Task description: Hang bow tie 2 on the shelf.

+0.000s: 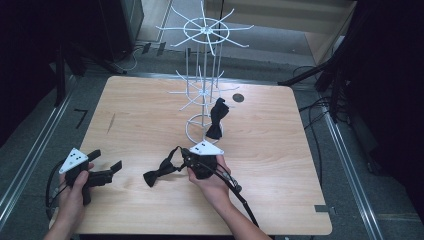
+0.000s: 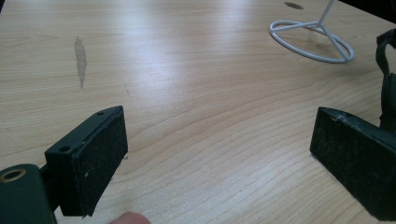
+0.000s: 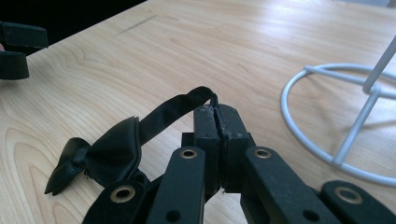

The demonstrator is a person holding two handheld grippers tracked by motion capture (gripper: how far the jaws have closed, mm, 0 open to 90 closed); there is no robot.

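One black bow tie [image 1: 217,118] already hung on the white wire rack [image 1: 202,75], second bow tie [image 1: 160,172] on the table [image 1: 280,165] pinched by its strap in the closed right gripper [image 3: 216,112], probably next for hanging, left gripper [image 1: 106,161] open and empty; no containers.

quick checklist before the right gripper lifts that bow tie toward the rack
1. Grip on strap: ok. The right gripper has its jaws shut on the strap of the bow tie.
2. Bow free to lift: ok. It lies flat on the table, nothing on it.
3. Left gripper out of the way: ok. It is open, off to the side, holding nothing.
4. Free hook on the rack: ok. Many arms are bare; a second bow tie hangs low.
5. Strap loop open enough for a hook: cannot tell.
6. Grip depth: cannot tell. The strap is pinched right at the jaw tips.
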